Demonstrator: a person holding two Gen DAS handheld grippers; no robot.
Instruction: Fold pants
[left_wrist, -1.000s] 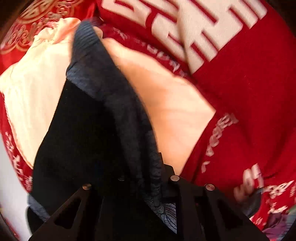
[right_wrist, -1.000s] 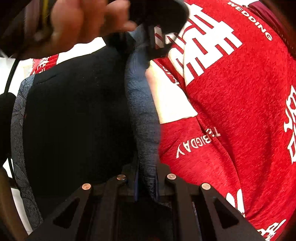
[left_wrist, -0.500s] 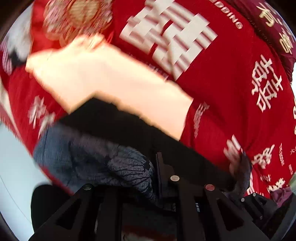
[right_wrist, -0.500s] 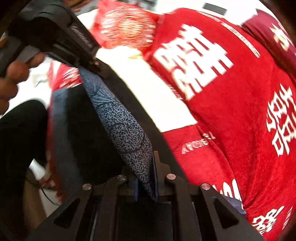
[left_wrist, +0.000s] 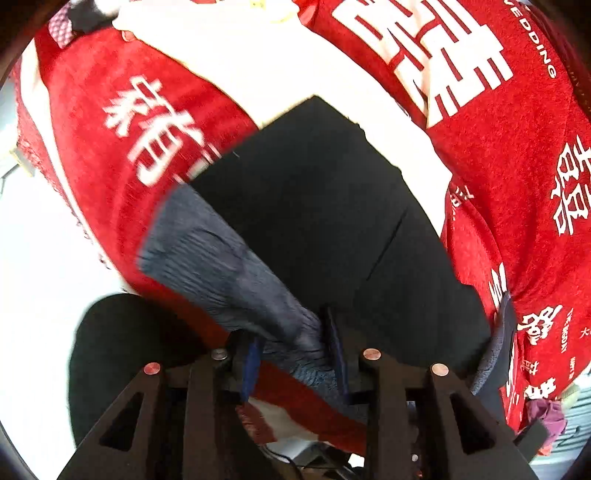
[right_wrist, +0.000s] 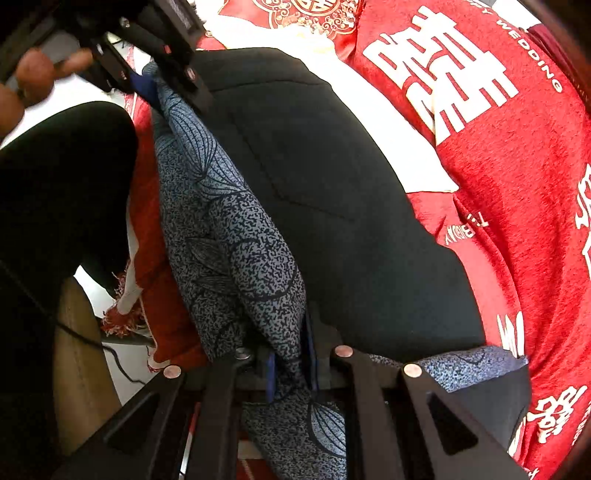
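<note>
The black pants (left_wrist: 325, 206) (right_wrist: 332, 192) lie spread over a red cloth, with a blue-grey leaf-patterned waistband (left_wrist: 229, 269) (right_wrist: 236, 236) along their near edge. My left gripper (left_wrist: 295, 354) is shut on one end of the waistband. My right gripper (right_wrist: 291, 362) is shut on the other end. The left gripper also shows in the right wrist view (right_wrist: 166, 70), at the top left, clamped on the band. The band hangs stretched between the two grippers.
A red cloth with white characters (left_wrist: 517, 147) (right_wrist: 517, 166) covers the surface, with a white patch (left_wrist: 258, 66) beyond the pants. The cloth's fringed edge (right_wrist: 122, 310) hangs at the left. A person's black-clad leg (right_wrist: 55, 184) and hand (right_wrist: 33, 74) are at the left.
Both grippers have pulled the waistband back toward the near edge. The pants now lie flatter and spread further over the red cloth.
</note>
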